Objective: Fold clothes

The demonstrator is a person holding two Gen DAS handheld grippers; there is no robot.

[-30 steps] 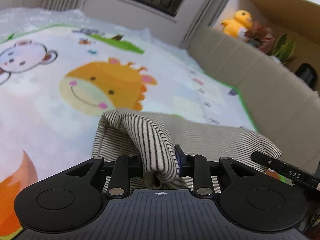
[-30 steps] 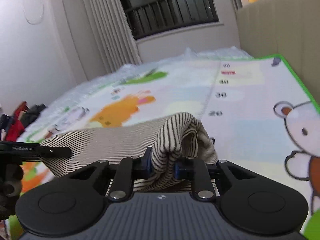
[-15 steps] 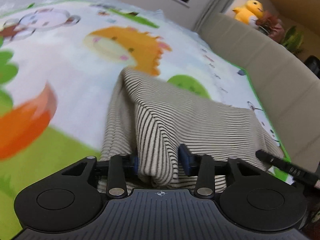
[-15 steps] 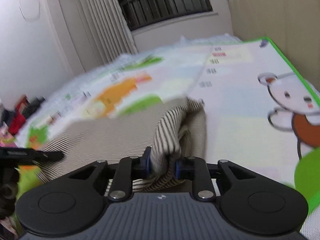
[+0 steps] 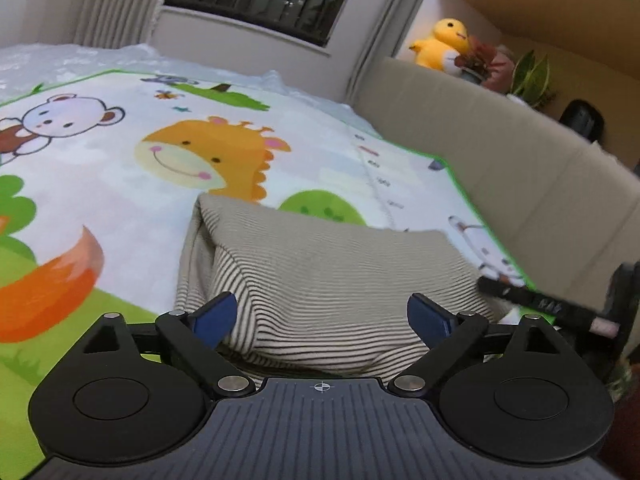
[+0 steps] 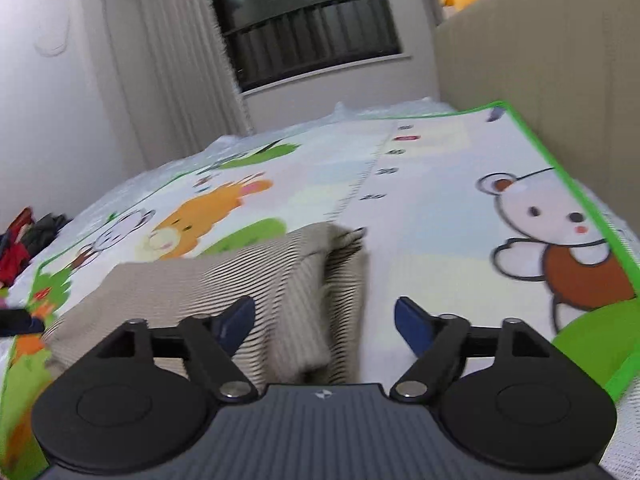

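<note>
One striped garment (image 5: 332, 276), one play mat (image 5: 100, 168), apparently.

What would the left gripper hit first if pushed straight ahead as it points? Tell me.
Most likely the striped garment: it lies folded on the play mat, right between and ahead of the left gripper's open fingers, which have just been opening. Depth is hard to judge.

Left gripper (image 5: 322, 314): aimed forward and somewhat downward; jaws just opened wide, blue pads (image 5: 214, 316) spread well apart, pressed on nothing. Right gripper (image 6: 324, 320): aimed likewise; jaws just opened, blue pads (image 6: 412, 324) apart, gripped nothing. Seen at right edge of left wrist view, tip pointed leftward. Both linkages splayed outward.
</note>
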